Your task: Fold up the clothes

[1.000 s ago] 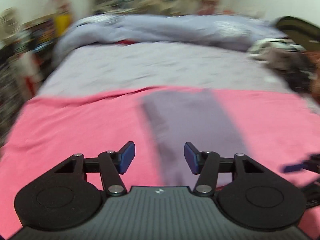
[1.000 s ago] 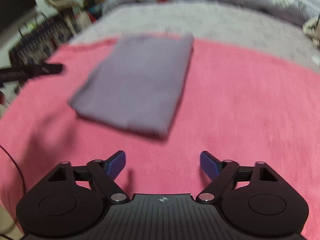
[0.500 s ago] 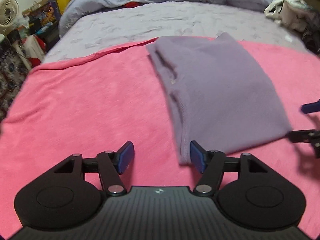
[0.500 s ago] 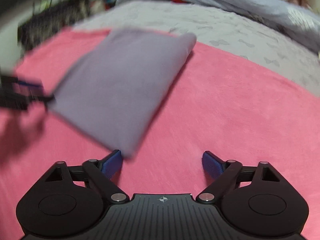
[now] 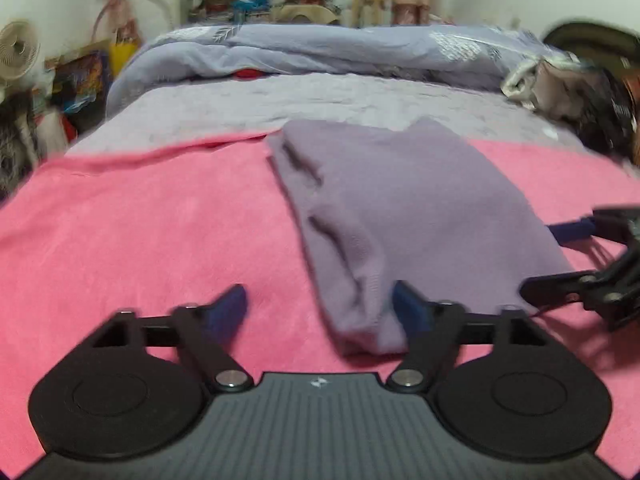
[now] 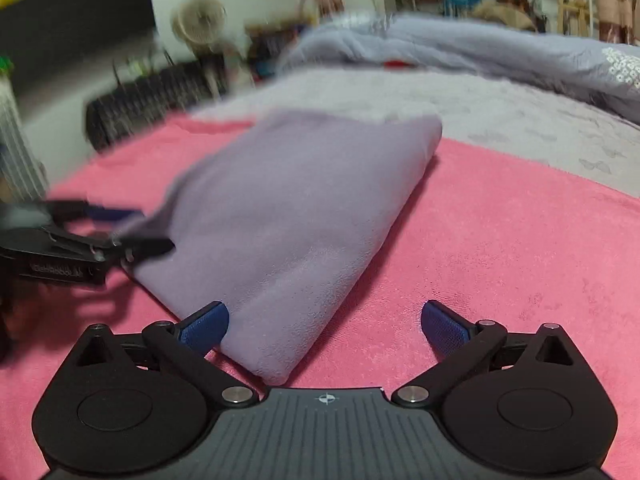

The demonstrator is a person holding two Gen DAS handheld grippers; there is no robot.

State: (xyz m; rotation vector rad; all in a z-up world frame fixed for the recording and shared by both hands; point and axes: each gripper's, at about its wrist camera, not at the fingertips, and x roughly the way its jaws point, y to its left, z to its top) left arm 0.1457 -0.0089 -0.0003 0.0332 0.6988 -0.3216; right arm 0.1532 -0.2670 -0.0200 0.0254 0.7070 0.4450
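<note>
A folded purple garment (image 5: 404, 208) lies on a pink blanket (image 5: 140, 240) on the bed; it also shows in the right wrist view (image 6: 296, 216). My left gripper (image 5: 320, 310) is open, low over the blanket, with the garment's near left corner between its fingers. My right gripper (image 6: 324, 322) is open, with the garment's near right corner between its fingers. Each gripper shows at the edge of the other's view, the right one (image 5: 560, 256) and the left one (image 6: 128, 230), both at the garment's near edge.
A grey sheet (image 5: 320, 100) and a bunched blue-grey duvet (image 5: 340, 48) lie beyond the blanket. A pile of clothes (image 5: 568, 88) sits at the far right. A fan (image 5: 18, 54) and clutter stand left of the bed.
Both grippers have come down and forward to the garment's near edge, and each now has a near corner between its open fingers.
</note>
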